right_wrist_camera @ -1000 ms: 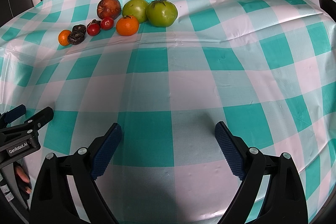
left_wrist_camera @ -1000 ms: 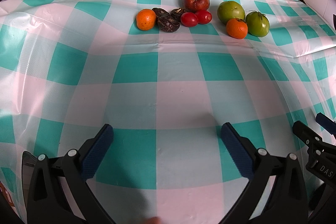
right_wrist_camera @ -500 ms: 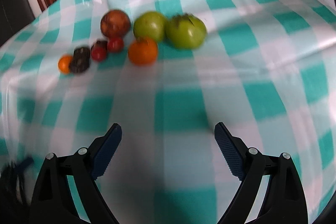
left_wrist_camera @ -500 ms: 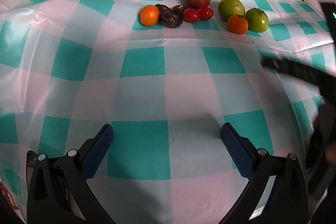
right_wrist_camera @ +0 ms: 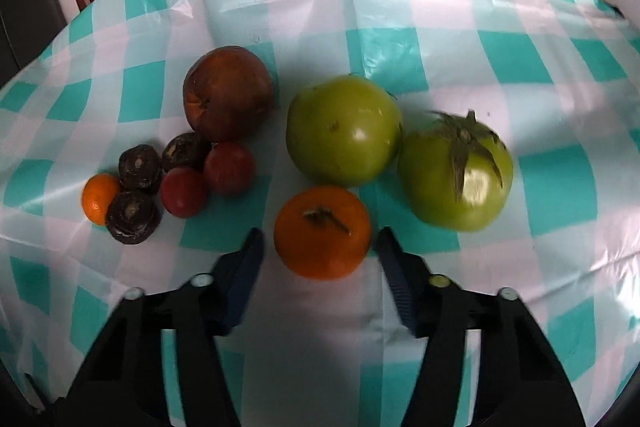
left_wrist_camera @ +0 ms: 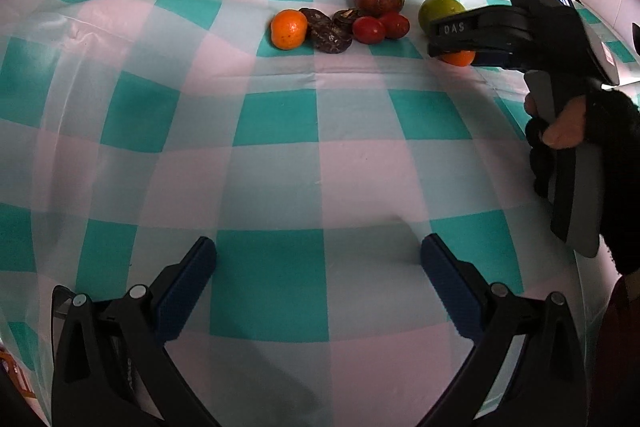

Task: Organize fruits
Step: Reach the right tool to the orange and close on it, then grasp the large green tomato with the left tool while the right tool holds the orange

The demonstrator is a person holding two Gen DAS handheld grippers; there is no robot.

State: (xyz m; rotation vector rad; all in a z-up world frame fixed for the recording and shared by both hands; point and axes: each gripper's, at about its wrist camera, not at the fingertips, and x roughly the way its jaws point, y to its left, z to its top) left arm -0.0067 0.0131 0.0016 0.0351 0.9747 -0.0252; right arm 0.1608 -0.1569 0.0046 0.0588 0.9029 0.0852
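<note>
Grasping looks underway: right gripper (right_wrist_camera: 320,251), jaws parted, straddles the orange (right_wrist_camera: 322,231) before the green tomato (right_wrist_camera: 343,130); closing comes next. Left gripper (left_wrist_camera: 318,259) gapes empty.

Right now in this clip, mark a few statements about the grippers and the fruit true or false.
1. The right gripper has its fingers either side of the larger orange, jaws still apart. True.
2. The left gripper holds a red tomato. False: it is open, over bare tablecloth.
3. Two green tomatoes sit behind the larger orange. True.
4. The small orange lies right of the green tomatoes. False: it is at the far left, beside the dark fruits.
</note>
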